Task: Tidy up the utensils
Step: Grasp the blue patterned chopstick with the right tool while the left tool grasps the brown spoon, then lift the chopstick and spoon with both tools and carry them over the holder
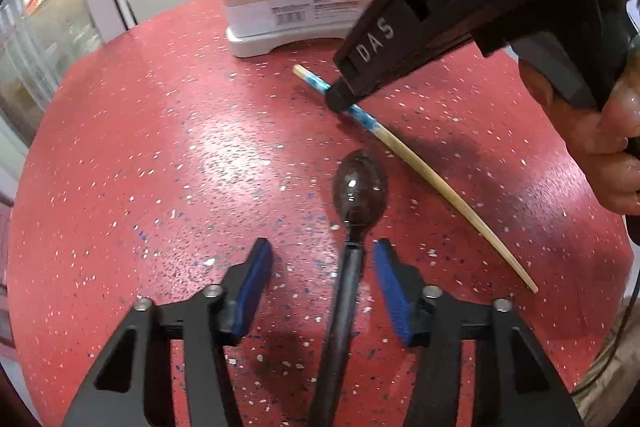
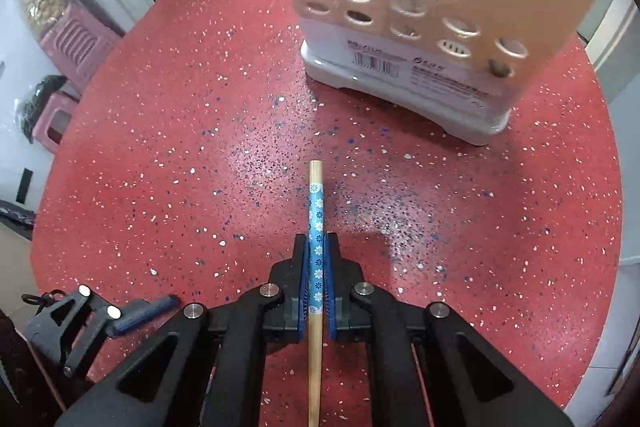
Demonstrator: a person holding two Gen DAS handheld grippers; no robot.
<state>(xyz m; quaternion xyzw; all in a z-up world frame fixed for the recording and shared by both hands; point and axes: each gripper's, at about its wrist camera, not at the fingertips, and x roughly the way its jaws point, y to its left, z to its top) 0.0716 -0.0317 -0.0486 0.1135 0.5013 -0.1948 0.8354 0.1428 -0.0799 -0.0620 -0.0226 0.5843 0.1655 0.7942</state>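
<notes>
Red speckled table (image 2: 160, 147): chopstick (image 2: 316, 219) in right gripper (image 2: 317, 247) points toward holder (image 2: 400, 7).

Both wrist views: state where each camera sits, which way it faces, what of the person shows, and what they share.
Left wrist: on the left gripper, angled down at the red table; its jaws straddle a dark spoon, not pressing; a hand shows.
Right wrist: on the right gripper, angled down, shut on the chopstick; no hand shows.
Shared: the chopstick, table, utensil holder, and each other's gripper.
</notes>
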